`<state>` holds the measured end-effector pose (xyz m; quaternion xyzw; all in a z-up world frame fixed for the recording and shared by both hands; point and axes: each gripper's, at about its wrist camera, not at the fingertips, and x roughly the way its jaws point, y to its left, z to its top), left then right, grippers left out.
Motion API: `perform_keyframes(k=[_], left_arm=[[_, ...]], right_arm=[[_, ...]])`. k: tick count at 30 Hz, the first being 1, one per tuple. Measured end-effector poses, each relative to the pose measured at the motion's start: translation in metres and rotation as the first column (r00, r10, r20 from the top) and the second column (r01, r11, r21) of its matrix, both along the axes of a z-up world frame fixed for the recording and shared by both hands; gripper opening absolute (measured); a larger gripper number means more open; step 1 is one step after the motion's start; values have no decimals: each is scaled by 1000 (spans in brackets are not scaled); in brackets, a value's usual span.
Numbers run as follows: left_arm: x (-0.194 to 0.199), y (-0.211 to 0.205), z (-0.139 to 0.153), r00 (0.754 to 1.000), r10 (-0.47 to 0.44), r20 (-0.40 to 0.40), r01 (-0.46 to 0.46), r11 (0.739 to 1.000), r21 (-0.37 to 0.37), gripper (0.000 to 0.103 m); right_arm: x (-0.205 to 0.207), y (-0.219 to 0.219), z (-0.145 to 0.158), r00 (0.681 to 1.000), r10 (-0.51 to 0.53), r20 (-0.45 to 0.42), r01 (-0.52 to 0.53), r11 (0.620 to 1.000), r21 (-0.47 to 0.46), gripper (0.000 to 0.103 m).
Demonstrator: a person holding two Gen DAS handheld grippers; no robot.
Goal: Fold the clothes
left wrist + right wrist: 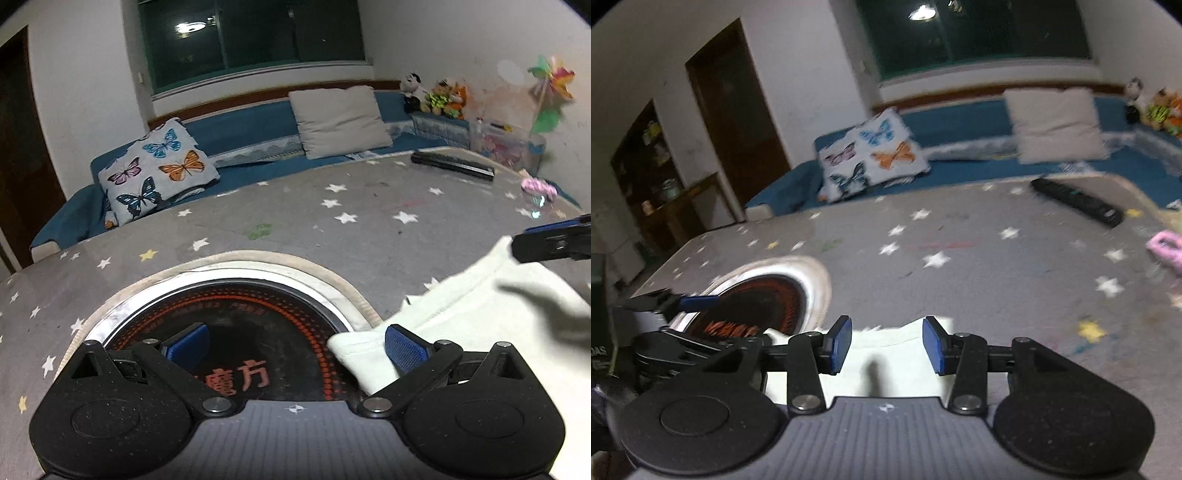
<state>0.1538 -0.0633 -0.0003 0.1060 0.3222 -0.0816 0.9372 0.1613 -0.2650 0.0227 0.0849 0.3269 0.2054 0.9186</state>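
A pale cream garment [472, 317] lies on the grey star-patterned tablecloth [295, 221], its left corner over the edge of the round black cooktop [236, 317]. My left gripper [295, 350] is open above the cooktop, its right finger pad [404, 349] against the garment's corner. In the right wrist view my right gripper [886, 343] is open over the garment [886, 354], with nothing between its pads. The right gripper's tip shows at the right edge of the left wrist view [554, 240], and the left gripper shows at the left of the right wrist view [665, 302].
A black remote [452, 165] and a pink object [537, 186] lie at the table's far right. A blue sofa [258, 125] with a butterfly cushion [159, 170] and a beige cushion [340, 120] runs behind. A dark box [600, 314] stands at the left.
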Motion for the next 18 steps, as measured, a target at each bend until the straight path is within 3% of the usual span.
perform_keyframes(k=[4, 8, 13, 18], left_arm=[[5, 0, -8, 1000, 10, -19, -10, 1000, 14, 103], [1, 1, -5, 1000, 7, -10, -7, 1000, 14, 103], [-15, 1, 0, 1000, -10, 4, 10, 1000, 15, 103], [-33, 1, 0, 1000, -24, 3, 24, 999, 21, 103]], right_arm=[[14, 3, -18, 998, 0, -66, 1, 1000, 7, 42], [5, 2, -13, 999, 4, -54, -4, 1000, -4, 42], [-28, 11, 1, 998, 60, -12, -61, 994, -86, 43], [-67, 31, 0, 990, 138, 6, -135, 977, -167, 52]])
